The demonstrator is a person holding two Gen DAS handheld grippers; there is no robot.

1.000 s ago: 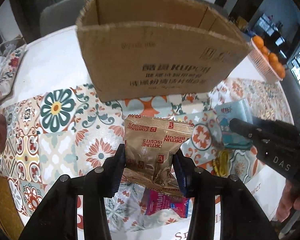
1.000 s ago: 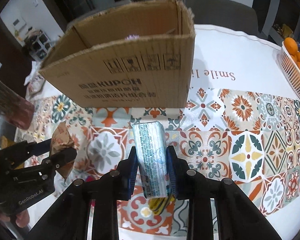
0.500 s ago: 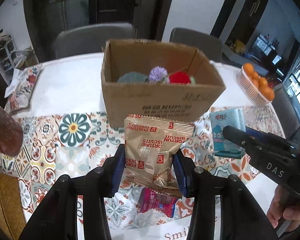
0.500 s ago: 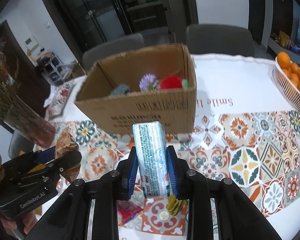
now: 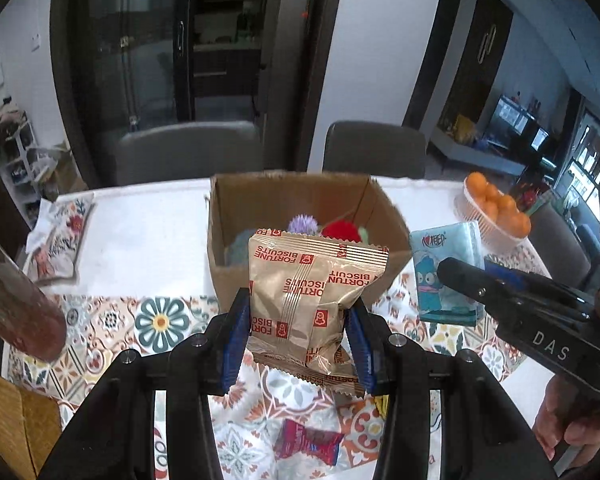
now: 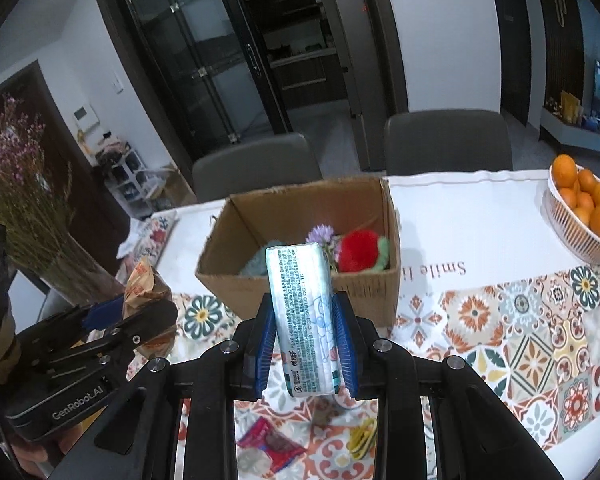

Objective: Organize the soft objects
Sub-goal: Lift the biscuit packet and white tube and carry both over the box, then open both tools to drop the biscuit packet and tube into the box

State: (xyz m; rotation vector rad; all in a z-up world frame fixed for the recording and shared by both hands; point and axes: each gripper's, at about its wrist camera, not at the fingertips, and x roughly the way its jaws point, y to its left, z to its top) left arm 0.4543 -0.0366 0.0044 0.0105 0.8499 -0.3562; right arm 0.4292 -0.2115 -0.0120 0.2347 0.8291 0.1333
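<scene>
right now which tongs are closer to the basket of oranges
Right. The right tongs, holding the tissue pack, have the orange basket off to their right; the left tongs, holding the biscuit packet, sit further left, beyond them.

Our two wrist views sit side by side above the table (image 5: 148, 236), facing the box (image 5: 292, 276) (image 6: 300, 292); each glimpses the other gripper.

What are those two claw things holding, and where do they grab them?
The left gripper pinches a biscuit packet by its lower sides; the right gripper squeezes a tissue pack across its long sides.
</scene>
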